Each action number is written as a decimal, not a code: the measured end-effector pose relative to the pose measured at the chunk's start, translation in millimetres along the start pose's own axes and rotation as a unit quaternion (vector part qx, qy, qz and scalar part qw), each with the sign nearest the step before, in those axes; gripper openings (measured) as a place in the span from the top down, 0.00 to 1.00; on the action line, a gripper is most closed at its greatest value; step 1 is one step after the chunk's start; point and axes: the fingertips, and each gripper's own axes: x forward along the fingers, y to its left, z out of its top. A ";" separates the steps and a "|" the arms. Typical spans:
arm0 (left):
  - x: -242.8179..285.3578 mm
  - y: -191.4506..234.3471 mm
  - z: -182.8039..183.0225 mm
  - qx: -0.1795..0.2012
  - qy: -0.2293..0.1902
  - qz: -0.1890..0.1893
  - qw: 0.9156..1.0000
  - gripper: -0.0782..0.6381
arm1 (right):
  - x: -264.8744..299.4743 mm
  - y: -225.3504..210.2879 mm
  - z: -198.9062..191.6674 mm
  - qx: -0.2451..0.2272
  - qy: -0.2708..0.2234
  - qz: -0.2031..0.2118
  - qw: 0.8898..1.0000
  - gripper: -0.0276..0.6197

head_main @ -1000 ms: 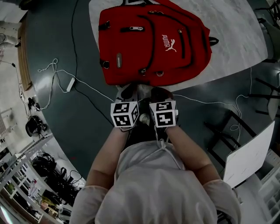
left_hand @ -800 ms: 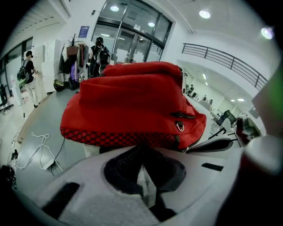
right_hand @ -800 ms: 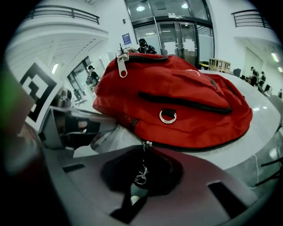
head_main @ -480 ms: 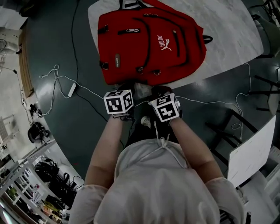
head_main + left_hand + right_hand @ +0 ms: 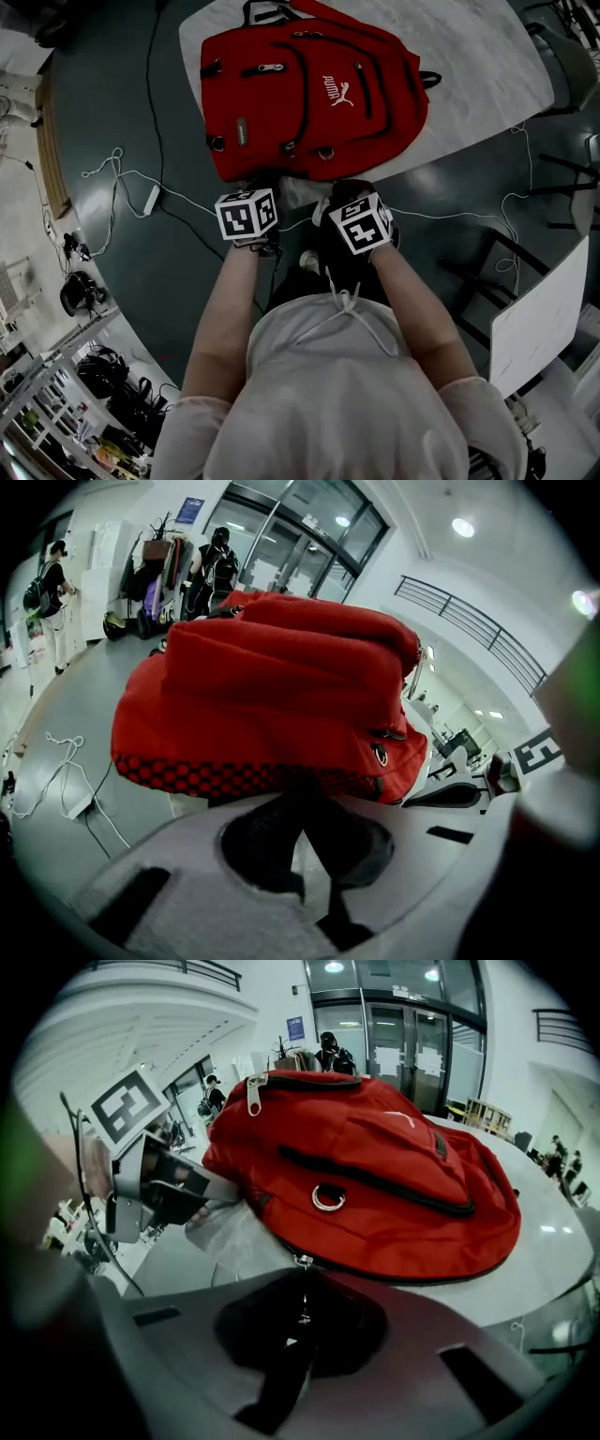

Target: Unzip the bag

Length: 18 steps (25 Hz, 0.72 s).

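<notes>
**Both claws closed at the bag's near edge**

The red bag (image 5: 309, 89) lies flat on the pale surface (image 5: 478, 56), its bottom edge toward the person. The right claw (image 5: 302, 1309) is pinched shut on the zipper pull (image 5: 301, 1264) of the lowest zip. The left claw (image 5: 302, 803) has its tips together at the bag's mesh-trimmed edge, apparently gripping the fabric.

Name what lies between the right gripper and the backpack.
Only the zipper pull, running from the backpack into the right gripper's shut jaws; right gripper view.
</notes>
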 end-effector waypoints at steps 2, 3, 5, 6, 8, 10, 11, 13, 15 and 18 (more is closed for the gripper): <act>0.9 0.2 0.2 0.000 -0.001 0.000 1.000 0.87 | -1.9 -6.5 -3.6 -0.011 0.002 -0.010 1.000 0.91; 1.2 0.4 -0.1 0.001 -0.001 0.002 1.000 0.87 | -2.8 -9.6 -5.8 -0.013 0.003 -0.013 1.000 0.91; 0.9 0.8 -1.1 0.004 -0.001 0.005 1.000 0.87 | -5.3 -15.4 -10.2 -0.011 0.006 -0.018 1.000 0.91; 0.4 0.8 -1.5 0.005 -0.001 0.006 1.000 0.87 | -7.1 -18.7 -12.4 -0.008 0.008 -0.020 1.000 0.91; -0.4 0.7 -1.5 0.004 0.000 0.006 1.000 0.87 | -10.9 -27.6 -15.8 -0.003 0.012 -0.024 1.000 0.91; -0.4 1.0 -0.6 0.002 0.000 0.004 1.000 0.87 | -14.3 -38.7 -18.7 -0.001 0.014 -0.031 0.999 0.91; -0.4 1.1 -0.3 0.002 0.000 0.004 1.000 0.87 | -15.7 -43.5 -20.1 0.000 0.014 -0.033 0.999 0.91; -0.8 1.0 -0.8 0.005 -0.001 0.007 1.000 0.87 | -18.1 -49.8 -22.6 0.002 0.014 -0.034 0.999 0.91; -0.9 0.4 -1.4 0.012 -0.001 0.011 1.000 0.87 | -20.0 -53.4 -24.6 0.004 0.016 -0.035 0.999 0.91; -0.5 0.1 -0.7 0.019 -0.001 0.017 1.000 0.87 | -21.2 -58.9 -25.8 0.005 0.016 -0.037 0.999 0.91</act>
